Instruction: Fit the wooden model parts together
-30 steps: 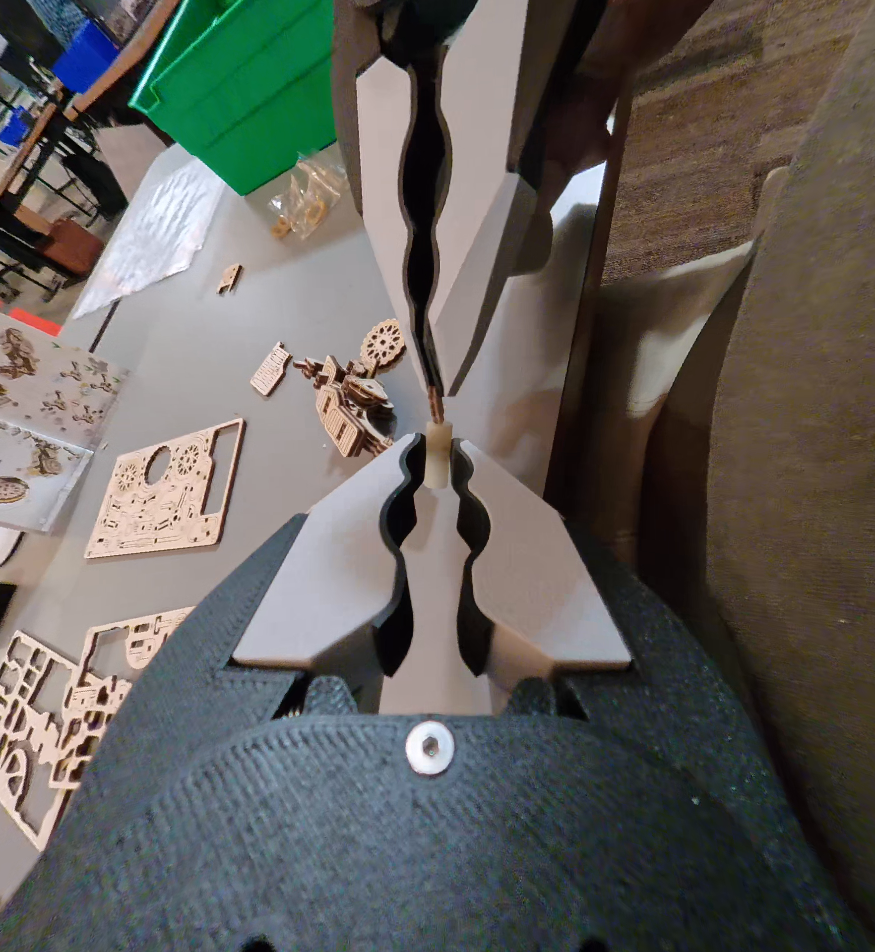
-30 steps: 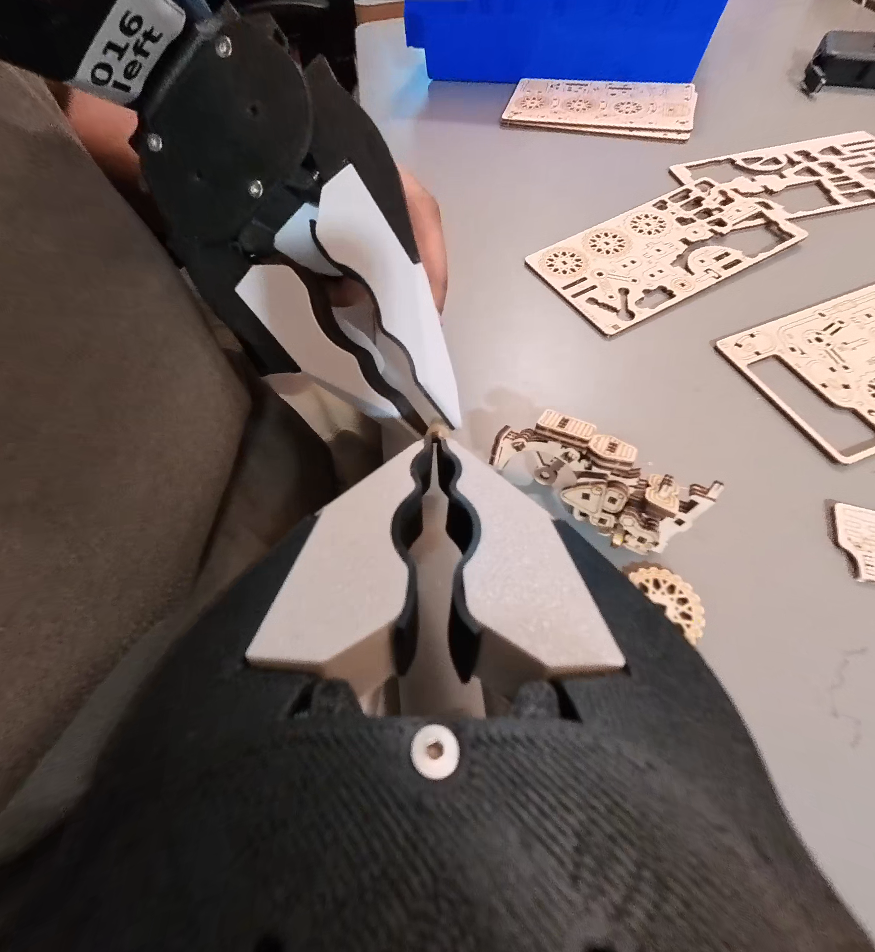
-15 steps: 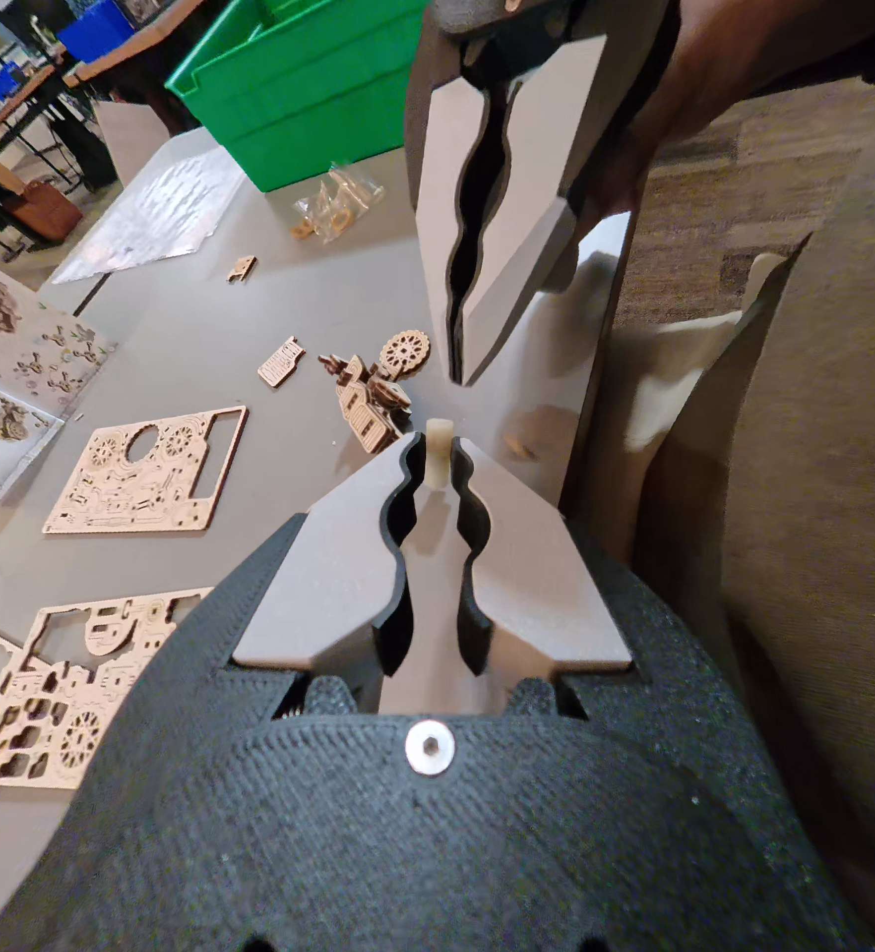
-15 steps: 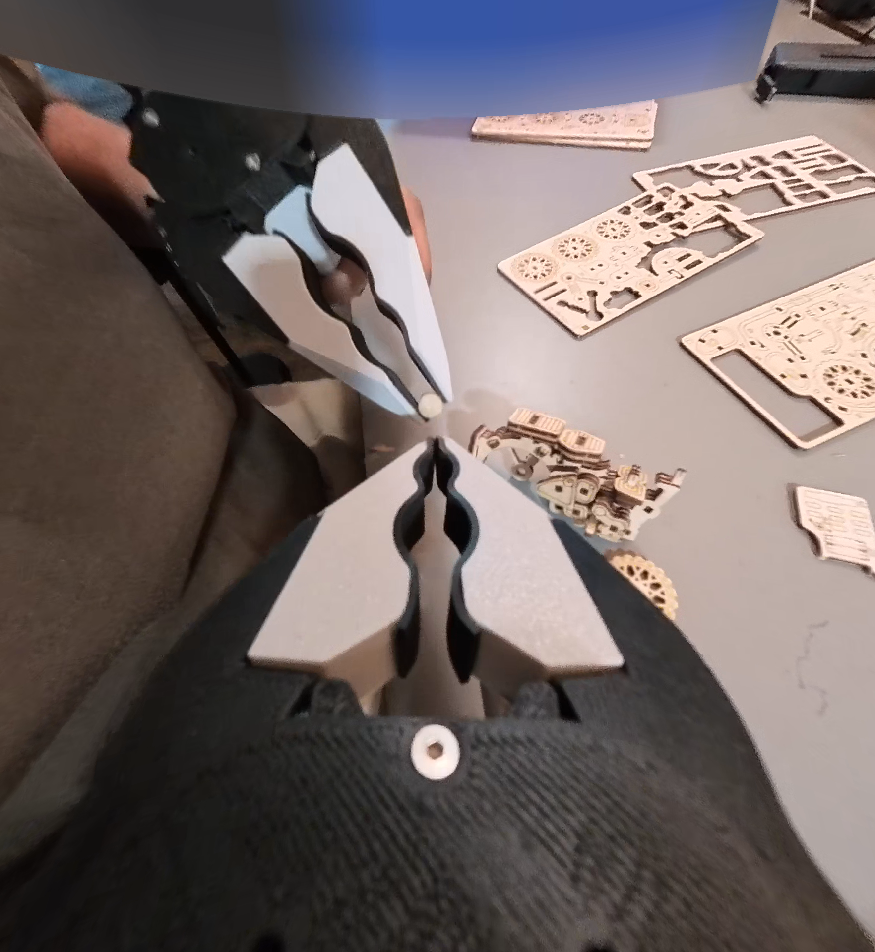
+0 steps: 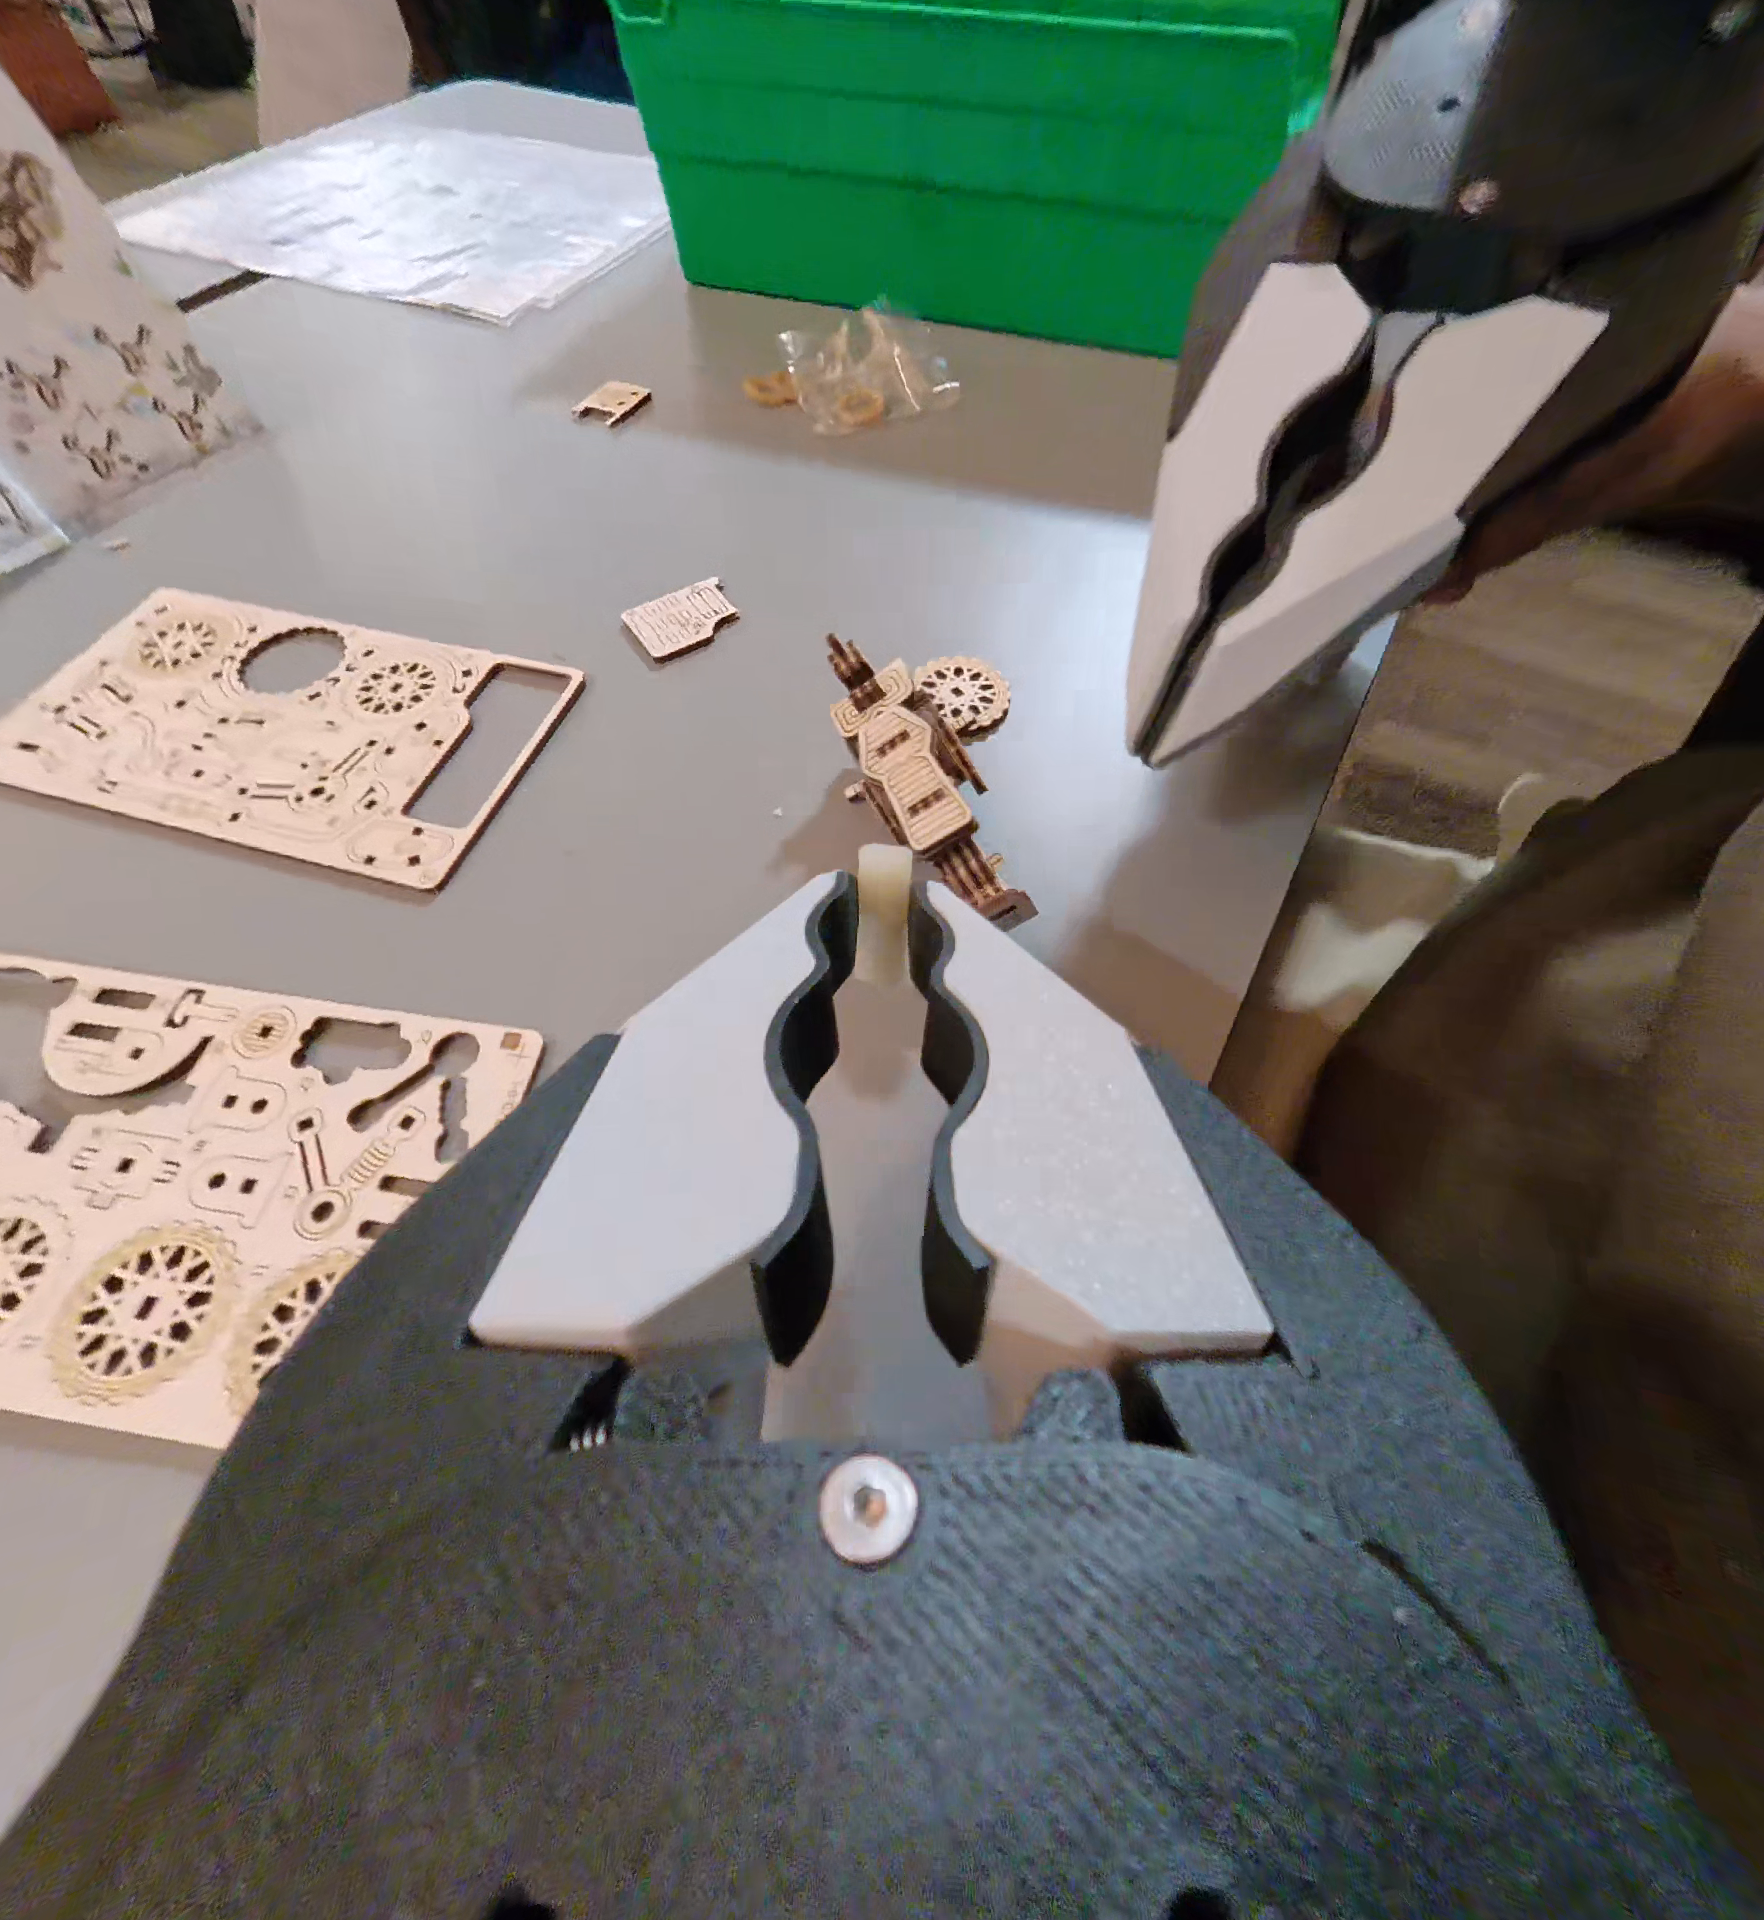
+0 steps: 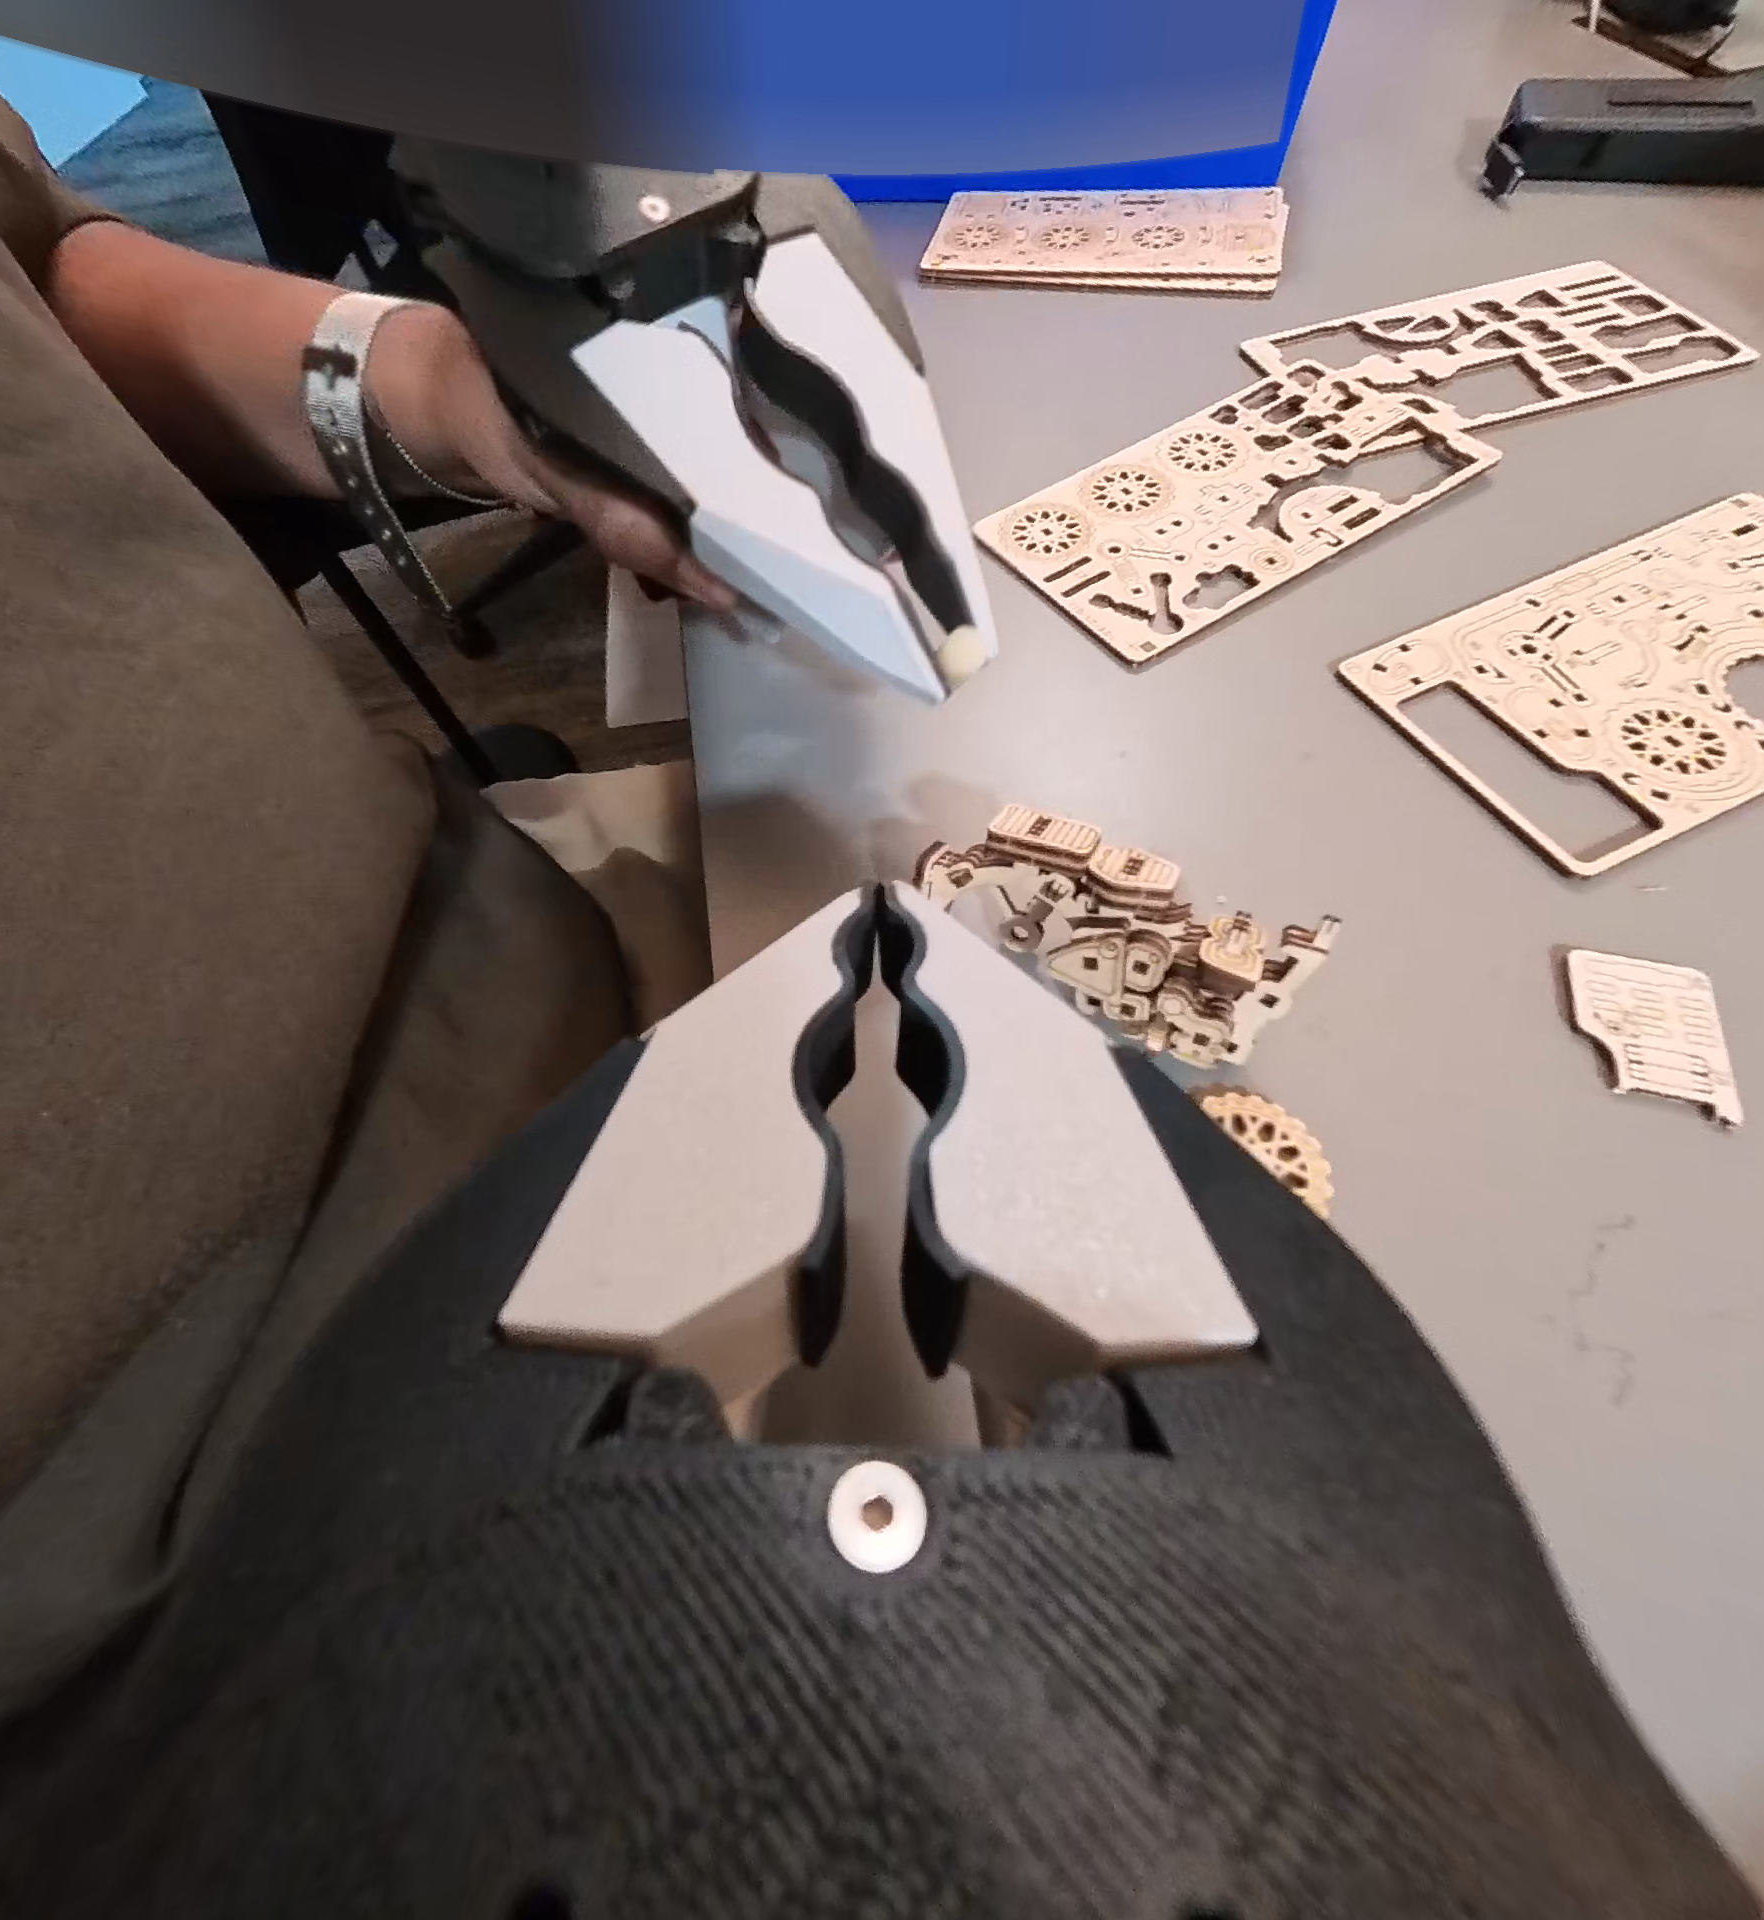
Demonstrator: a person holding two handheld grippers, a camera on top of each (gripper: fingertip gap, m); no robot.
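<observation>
The left gripper (image 5: 880,902) clamps a pale peg (image 5: 879,909) tip-out just beside the half-built wooden model (image 5: 914,774), probably ready for insertion. The right gripper (image 6: 878,906), pinched together and empty, hangs over the model on the counter (image 5: 504,499).

No readable writing on show

The wooden part sheets (image 5: 265,727) carry only cut patterns, with markings too small to make out. The illustrated leaflet (image 5: 16,312) at the far left shows drawings, its print blurred. The grey wrist strap (image 6: 348,436) on the person's arm bears dark marks that cannot be read.
</observation>
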